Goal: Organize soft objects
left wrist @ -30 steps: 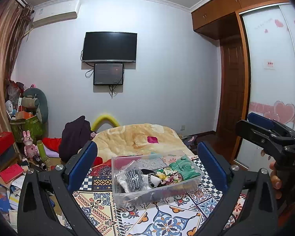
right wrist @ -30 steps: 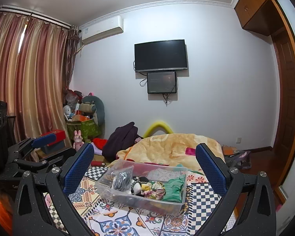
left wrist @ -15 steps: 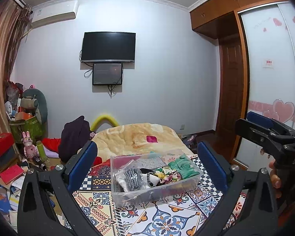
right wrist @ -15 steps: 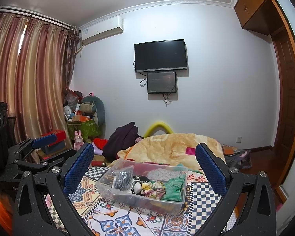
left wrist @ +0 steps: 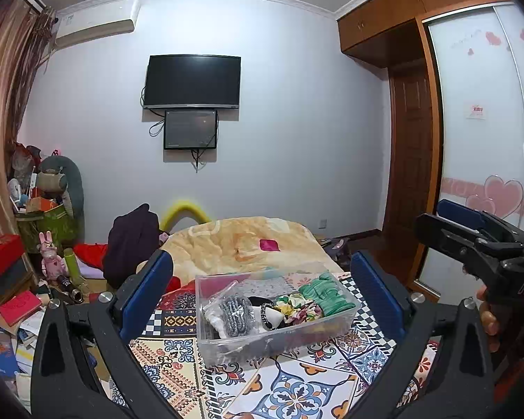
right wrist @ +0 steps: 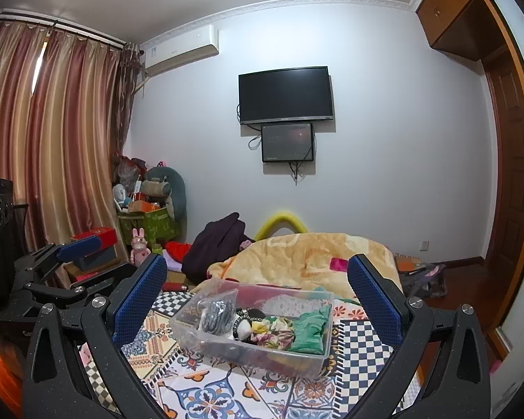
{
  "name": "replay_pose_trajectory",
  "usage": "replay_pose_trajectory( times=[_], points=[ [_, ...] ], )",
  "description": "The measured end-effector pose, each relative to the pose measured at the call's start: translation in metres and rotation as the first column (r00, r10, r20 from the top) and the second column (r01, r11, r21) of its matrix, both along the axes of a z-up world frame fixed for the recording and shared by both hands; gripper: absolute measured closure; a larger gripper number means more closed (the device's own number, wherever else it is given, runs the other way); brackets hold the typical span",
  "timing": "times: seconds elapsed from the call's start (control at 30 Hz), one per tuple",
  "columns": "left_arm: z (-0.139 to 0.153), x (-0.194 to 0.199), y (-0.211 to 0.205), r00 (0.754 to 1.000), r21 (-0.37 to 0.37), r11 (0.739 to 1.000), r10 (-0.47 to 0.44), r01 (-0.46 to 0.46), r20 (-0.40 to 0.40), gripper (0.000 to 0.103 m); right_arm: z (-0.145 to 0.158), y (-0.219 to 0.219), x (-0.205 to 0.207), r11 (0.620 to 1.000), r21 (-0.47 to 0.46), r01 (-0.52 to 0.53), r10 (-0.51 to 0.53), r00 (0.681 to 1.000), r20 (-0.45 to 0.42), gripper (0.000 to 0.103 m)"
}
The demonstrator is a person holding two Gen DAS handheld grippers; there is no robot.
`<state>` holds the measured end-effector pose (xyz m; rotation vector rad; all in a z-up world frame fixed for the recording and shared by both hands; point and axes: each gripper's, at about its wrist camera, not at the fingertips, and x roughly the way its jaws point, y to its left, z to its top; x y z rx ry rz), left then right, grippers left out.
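Left gripper (left wrist: pixel 262 291): jaws spread wide, nothing between them, held above the near part of the patterned cloth (left wrist: pixel 290 391). Clear plastic bin (left wrist: pixel 276 340) sits on the cloth toward its far edge, close to the yellow blanket (left wrist: pixel 241 241).

Inside the bin, left to right:
- grey knitted item in a clear bag (left wrist: pixel 235 312)
- black-and-white piece (left wrist: pixel 270 314)
- floral scrunchies (left wrist: pixel 297 309)
- folded green cloth (left wrist: pixel 326 295) at the right end

Right gripper (right wrist: pixel 256 289): jaws likewise wide apart, empty, raised over the near edge of the cloth, with the bin framed between its fingers. A hand (left wrist: pixel 487 317) grips its handle at the far right of the left view.
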<state>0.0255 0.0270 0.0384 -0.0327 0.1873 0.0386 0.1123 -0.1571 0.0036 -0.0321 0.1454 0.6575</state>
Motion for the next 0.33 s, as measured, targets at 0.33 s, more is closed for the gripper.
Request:
replay_pose_trajectory(
  times=[0.33],
  points=[
    [-0.001,0.0,-0.0022,1.0,0.003,1.0,0.001,-0.001,-0.005,0.0,-0.002,-0.0003,0.0004,1.0,-0.006,0.0,0.0,1.0,-0.009,0.0]
  ],
)
